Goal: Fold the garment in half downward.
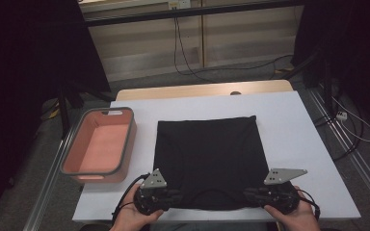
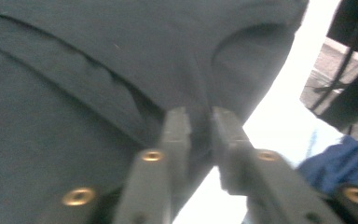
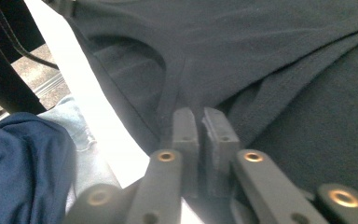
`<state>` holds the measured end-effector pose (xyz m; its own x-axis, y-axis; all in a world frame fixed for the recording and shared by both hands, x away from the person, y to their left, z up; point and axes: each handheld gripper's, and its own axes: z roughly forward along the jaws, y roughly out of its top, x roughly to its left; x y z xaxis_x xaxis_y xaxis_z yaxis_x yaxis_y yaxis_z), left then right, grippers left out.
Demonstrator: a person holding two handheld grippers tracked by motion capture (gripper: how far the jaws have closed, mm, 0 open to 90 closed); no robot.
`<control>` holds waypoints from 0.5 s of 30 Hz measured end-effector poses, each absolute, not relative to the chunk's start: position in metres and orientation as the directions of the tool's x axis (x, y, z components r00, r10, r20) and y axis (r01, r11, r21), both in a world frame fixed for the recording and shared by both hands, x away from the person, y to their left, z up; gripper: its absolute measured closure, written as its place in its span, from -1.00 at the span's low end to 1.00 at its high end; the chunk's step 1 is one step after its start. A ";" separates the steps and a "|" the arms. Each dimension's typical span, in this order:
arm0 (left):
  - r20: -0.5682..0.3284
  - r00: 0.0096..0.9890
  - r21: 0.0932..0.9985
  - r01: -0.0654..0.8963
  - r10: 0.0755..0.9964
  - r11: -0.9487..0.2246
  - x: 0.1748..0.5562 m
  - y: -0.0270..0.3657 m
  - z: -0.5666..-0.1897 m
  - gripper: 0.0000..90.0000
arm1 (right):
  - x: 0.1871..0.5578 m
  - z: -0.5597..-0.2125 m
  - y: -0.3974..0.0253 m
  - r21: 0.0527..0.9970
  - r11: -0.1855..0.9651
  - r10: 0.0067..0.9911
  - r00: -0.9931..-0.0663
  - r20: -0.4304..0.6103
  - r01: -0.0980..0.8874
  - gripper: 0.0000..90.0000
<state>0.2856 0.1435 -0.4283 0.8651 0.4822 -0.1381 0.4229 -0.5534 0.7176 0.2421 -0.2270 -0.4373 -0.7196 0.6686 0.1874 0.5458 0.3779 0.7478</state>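
A black garment (image 1: 207,159) lies folded flat in the middle of the white table (image 1: 298,130). My left gripper (image 1: 174,196) is at its near left corner, and my right gripper (image 1: 247,195) at its near right corner. In the left gripper view the dark cloth (image 2: 98,70) bunches into a fold that runs between the jaws of the left gripper (image 2: 199,116), which are shut on it. In the right gripper view the jaws of the right gripper (image 3: 200,116) are pressed together on a strap-like edge of the cloth (image 3: 284,56).
A pink basket with a grey rim (image 1: 72,144) stands empty at the table's left edge. Bare white table surrounds the garment on the right and far sides. Cables (image 1: 183,53) run across the floor beyond the table. The person's blue clothing (image 3: 23,163) is close under the grippers.
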 end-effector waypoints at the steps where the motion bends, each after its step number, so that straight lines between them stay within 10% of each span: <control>1: -0.145 0.863 0.719 0.428 0.483 -0.548 0.287 0.144 -0.428 0.46 | 0.243 -0.438 -0.227 0.751 0.373 0.674 -0.715 0.184 0.545 0.69; 15: -0.069 0.818 0.775 0.404 0.571 -0.486 0.301 0.149 -0.431 -0.47 | 0.250 -0.433 -0.226 0.803 0.310 0.731 -0.668 0.141 0.509 0.10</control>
<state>0.3008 0.1490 -0.4306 0.8182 0.5708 -0.0690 0.4044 -0.4860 0.7748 0.2502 -0.2264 -0.4333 -0.6682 0.7305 0.1409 0.5087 0.3104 0.8030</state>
